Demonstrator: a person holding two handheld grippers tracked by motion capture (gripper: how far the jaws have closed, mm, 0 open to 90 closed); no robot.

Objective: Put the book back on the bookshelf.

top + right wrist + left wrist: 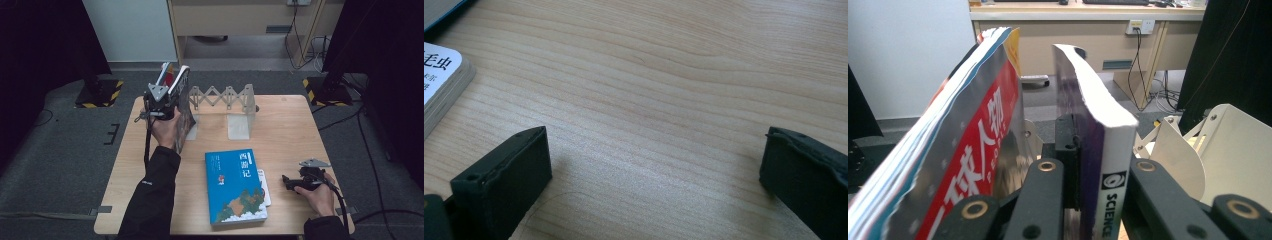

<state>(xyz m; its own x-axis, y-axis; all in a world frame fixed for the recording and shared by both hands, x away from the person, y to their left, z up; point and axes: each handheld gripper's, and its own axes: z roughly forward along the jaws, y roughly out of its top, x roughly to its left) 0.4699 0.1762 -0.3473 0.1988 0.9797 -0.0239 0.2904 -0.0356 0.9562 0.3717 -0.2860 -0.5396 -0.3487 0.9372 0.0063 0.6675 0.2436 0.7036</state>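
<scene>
- Item — Science magazine, a thin soft-bound issue with a white spine; it stands upright at the back left of the table, against the left end of the accordion book rack.
- Holder — left gripper, raised at the rack's left end; its two black jaws are pinched on the lower spine of the magazine, one to each side.
- Neighbour — red magazine, leaning just beside the held one on its left in the left gripper view, its pages splayed and wavy at the top edge.
- Handling, judged — light, glossy and limp. The upper part of the Science magazine already curls over to one side, so a grip low on the bound edge is the sound one; held by loose pages it would likely sag or slide.
- Risk, judged — slick cover paper may slip between the pads if the pinch eases before the foot rests on the table.
- Right gripper — resting low near the front right corner, jaws spread wide over bare wood, nothing between them.
- Also present — blue book, lying flat at front centre, with a small white card-edged book under its right edge.
</scene>
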